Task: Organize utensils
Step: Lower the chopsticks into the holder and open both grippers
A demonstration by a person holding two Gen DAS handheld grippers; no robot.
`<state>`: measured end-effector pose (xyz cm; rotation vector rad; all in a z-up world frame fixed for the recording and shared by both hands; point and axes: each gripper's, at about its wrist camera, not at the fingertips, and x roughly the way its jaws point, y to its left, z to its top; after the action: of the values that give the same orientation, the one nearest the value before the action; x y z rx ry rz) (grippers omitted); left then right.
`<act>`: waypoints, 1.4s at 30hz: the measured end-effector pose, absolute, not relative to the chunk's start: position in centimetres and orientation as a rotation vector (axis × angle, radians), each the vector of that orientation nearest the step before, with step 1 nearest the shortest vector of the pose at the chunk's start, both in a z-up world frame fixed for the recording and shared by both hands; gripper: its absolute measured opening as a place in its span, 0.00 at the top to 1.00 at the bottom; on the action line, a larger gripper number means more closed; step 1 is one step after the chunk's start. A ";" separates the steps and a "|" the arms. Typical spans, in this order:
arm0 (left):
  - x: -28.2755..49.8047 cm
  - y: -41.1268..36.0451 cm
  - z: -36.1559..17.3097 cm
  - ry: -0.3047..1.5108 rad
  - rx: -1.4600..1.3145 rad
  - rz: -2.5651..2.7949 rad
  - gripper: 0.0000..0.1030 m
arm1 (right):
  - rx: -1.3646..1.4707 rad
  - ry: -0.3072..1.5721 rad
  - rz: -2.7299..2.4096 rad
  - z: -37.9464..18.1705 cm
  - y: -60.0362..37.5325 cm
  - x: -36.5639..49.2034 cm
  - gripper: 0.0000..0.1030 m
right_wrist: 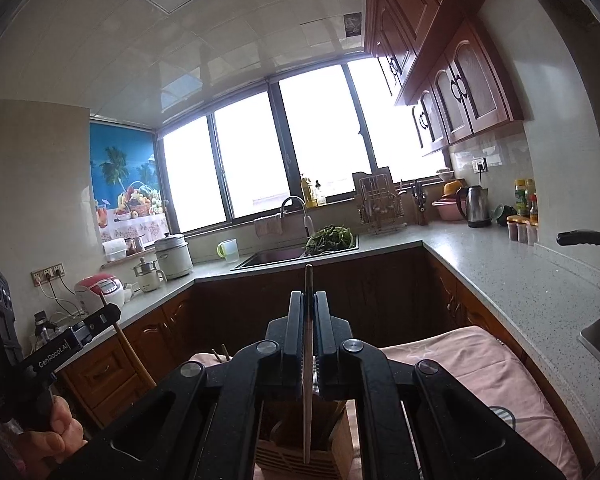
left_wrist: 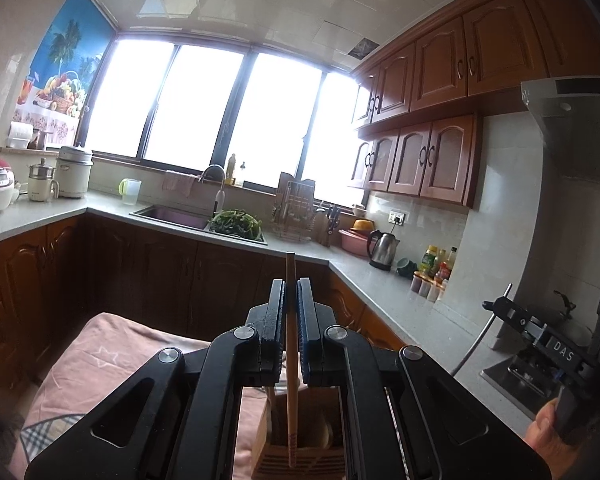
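My left gripper (left_wrist: 291, 292) is shut on a light wooden chopstick (left_wrist: 291, 360), held upright with its lower end over a wooden utensil holder (left_wrist: 300, 458). My right gripper (right_wrist: 309, 304) is shut on a thin metal-coloured utensil (right_wrist: 307, 380), also upright, its lower end above the same wooden holder (right_wrist: 300, 454). Dark utensils stand in the holder. The right gripper shows at the right edge of the left wrist view (left_wrist: 500, 304), holding its thin rod. The left gripper shows at the left of the right wrist view (right_wrist: 108, 314), holding its chopstick.
The holder stands on a pink cloth (left_wrist: 100, 360) over a low surface. Grey counters (right_wrist: 500, 272) wrap the kitchen, with a sink (left_wrist: 172, 216), greens (left_wrist: 236, 222), a kettle (left_wrist: 384, 250), a dish rack (left_wrist: 296, 208) and bottles (left_wrist: 436, 264).
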<state>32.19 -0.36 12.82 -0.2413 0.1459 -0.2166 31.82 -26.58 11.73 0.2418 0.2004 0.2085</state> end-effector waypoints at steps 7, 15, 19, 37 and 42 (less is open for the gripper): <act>36.5 -1.1 10.3 0.169 -0.276 -0.174 0.95 | 0.236 0.202 0.180 9.5 -26.3 34.9 0.96; 39.0 -2.1 5.5 0.256 -0.271 -0.142 0.95 | 0.275 0.280 0.161 4.0 -26.2 36.9 0.96; 39.4 -2.7 4.3 0.300 -0.247 -0.148 0.95 | 0.280 0.322 0.161 2.3 -26.0 37.5 0.96; 40.3 -3.1 3.2 0.404 -0.209 -0.185 0.94 | 0.313 0.398 0.165 1.2 -26.5 38.5 0.94; 40.5 -3.1 3.1 0.413 -0.204 -0.185 0.94 | 0.315 0.408 0.158 1.1 -26.4 38.7 0.91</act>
<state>40.48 -3.10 3.12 -0.2043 0.4134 -0.1845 38.66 -26.44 1.12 0.3146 0.4080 0.1579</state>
